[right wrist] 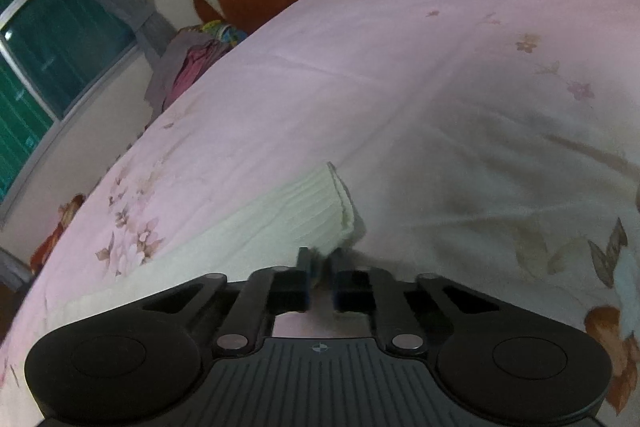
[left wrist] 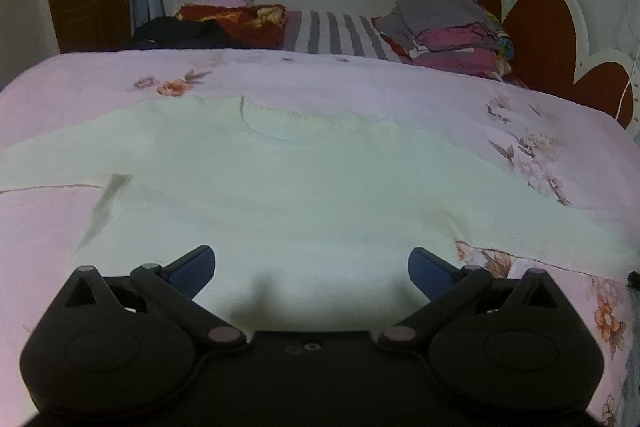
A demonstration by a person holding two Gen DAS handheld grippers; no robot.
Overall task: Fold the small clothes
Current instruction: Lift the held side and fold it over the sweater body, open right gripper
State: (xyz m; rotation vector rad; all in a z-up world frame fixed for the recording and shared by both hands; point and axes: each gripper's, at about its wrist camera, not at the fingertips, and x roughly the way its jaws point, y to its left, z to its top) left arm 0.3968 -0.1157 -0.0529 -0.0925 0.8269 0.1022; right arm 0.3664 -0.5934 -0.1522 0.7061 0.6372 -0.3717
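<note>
A pale cream knit sweater (left wrist: 288, 187) lies spread flat on the pink floral bedspread (left wrist: 420, 87), neckline away from me, sleeves out to both sides. My left gripper (left wrist: 311, 273) is open and empty, its blue fingertips wide apart just above the sweater's hem. In the right wrist view the sweater's ribbed sleeve cuff (right wrist: 304, 211) lies on the bedspread (right wrist: 400, 67). My right gripper (right wrist: 320, 259) is nearly shut with the near edge of the cuff between its fingertips.
A stack of folded clothes (left wrist: 452, 27) sits at the far right by the red and white headboard (left wrist: 544, 27). Dark clothes (left wrist: 180, 31) and a red blanket (left wrist: 248, 23) lie at the far edge. A window with grey curtains is behind.
</note>
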